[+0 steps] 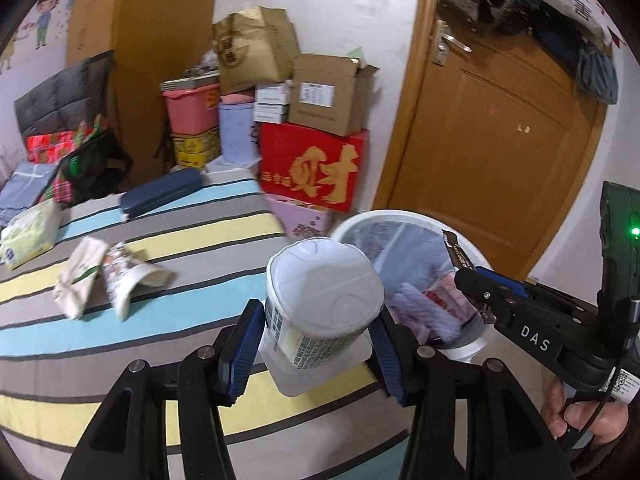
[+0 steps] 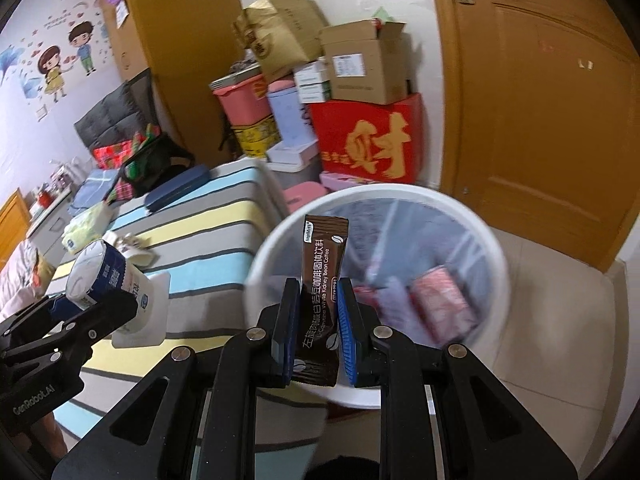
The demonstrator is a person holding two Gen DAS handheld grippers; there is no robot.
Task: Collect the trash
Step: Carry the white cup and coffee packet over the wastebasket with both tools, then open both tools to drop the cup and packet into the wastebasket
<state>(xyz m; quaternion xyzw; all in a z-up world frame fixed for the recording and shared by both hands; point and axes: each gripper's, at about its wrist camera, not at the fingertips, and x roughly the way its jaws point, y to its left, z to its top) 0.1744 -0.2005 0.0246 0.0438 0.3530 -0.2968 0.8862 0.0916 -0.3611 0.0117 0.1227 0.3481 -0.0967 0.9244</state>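
Pads of the right gripper (image 2: 318, 334) pinch a brown coffee sachet (image 2: 320, 280) upright, its long axis along the fingers, already over the white trash bin (image 2: 472, 216) beside the bed's corner. The left gripper (image 1: 312, 346) clamps a white plastic cup (image 1: 320, 296) above the striped bed (image 1: 120, 352) edge, the bin just beyond to its right, so the right hand is nearer

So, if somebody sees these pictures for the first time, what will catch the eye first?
Probably the two held pieces of trash: the left claw is clamped on a white plastic bottle, and the right claw pinches a brown coffee sachet upright over the white bin. The bin, beside the striped bed, already holds wrappers. Behind it, the red box with a gold character stands out in the stack by the door.
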